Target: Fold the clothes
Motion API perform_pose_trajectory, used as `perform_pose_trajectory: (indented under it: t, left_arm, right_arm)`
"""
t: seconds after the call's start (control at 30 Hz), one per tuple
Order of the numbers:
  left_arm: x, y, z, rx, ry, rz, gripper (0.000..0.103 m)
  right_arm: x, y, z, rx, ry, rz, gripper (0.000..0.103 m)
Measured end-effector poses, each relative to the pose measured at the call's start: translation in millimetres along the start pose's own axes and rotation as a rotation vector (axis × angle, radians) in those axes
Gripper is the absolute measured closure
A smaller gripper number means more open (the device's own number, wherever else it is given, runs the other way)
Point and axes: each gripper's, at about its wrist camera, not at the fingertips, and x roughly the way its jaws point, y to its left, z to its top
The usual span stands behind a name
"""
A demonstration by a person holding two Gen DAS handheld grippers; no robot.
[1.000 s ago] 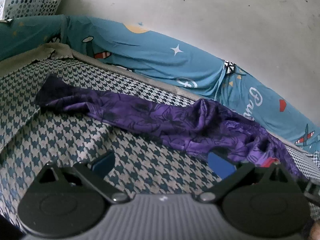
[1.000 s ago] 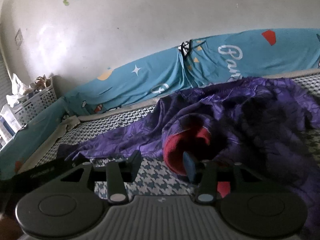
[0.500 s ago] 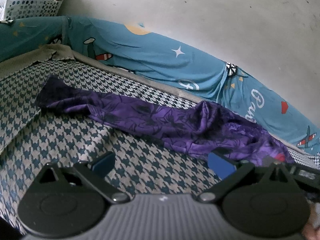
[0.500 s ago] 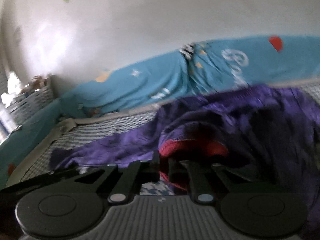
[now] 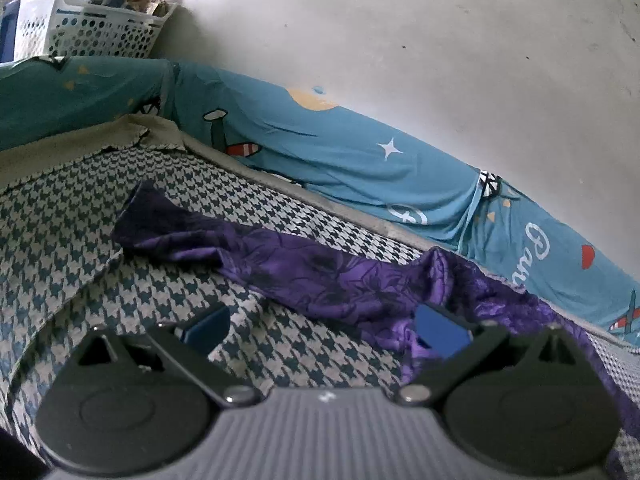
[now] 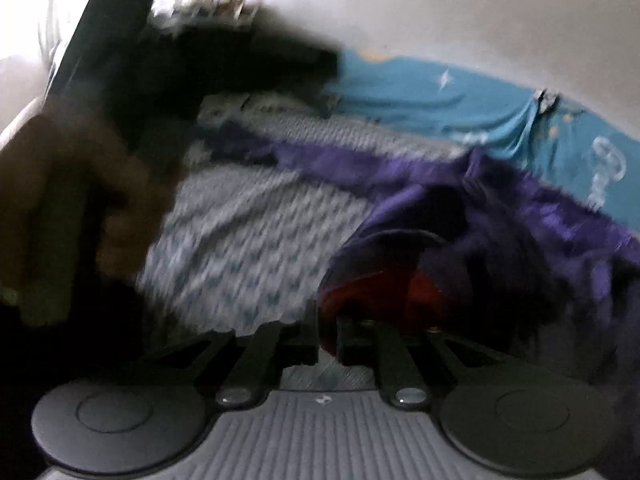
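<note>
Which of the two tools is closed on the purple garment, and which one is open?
The right tool grips the purple garment at its red-lined edge; the left tool stands open, holding nothing.

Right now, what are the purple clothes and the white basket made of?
Purple clothes: probably thin woven cloth with a slight sheen, since it drapes and wrinkles softly. White basket: looks like hard plastic, matte, with rows of moulded holes.

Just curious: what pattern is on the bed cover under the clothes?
Blue-and-white houndstooth cover, clearest in the left wrist view.

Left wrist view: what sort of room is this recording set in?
Most likely a bedroom: a houndstooth-covered mattress holds the purple garment, teal cartoon-print bedding lines the plain wall, and a white plastic basket stands in the corner.
</note>
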Motion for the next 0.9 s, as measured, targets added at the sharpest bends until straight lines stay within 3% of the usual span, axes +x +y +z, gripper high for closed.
perform_pose_trajectory:
  t: [0.17, 0.47, 0.63, 0.8, 0.9]
  left_arm:
    - [0.9, -0.2, -3.7, 0.014, 0.018, -0.002, 0.0]
    - [-2.7, -4.8, -10.6, 0.047, 0.045, -0.043, 0.0]
    - [-7.2, -9.9, -15.7, 0.066, 0.057, -0.073, 0.0]
    - [-13.0, -14.2, -17.3, 0.089, 0.046, -0.09, 0.0]
    - [-14.1, -11.8, -16.1, 0.075, 0.047, -0.089, 0.0]
  right_arm:
    - [-16.7, 7.0, -3.6, 0.025, -0.013, 0.08, 0.09]
    - [-49.7, -19.0, -18.7, 0.194, -0.039, -0.029, 0.086]
    - [-56.2, -41.5, -15.0, 0.323, -0.079, -0.058, 0.063]
    - [-46.0, -47.0, -7.2, 0.401, -0.079, -0.014, 0.047]
    - [-36.0, -49.0, -7.1, 0.438, -0.056, -0.014, 0.046]
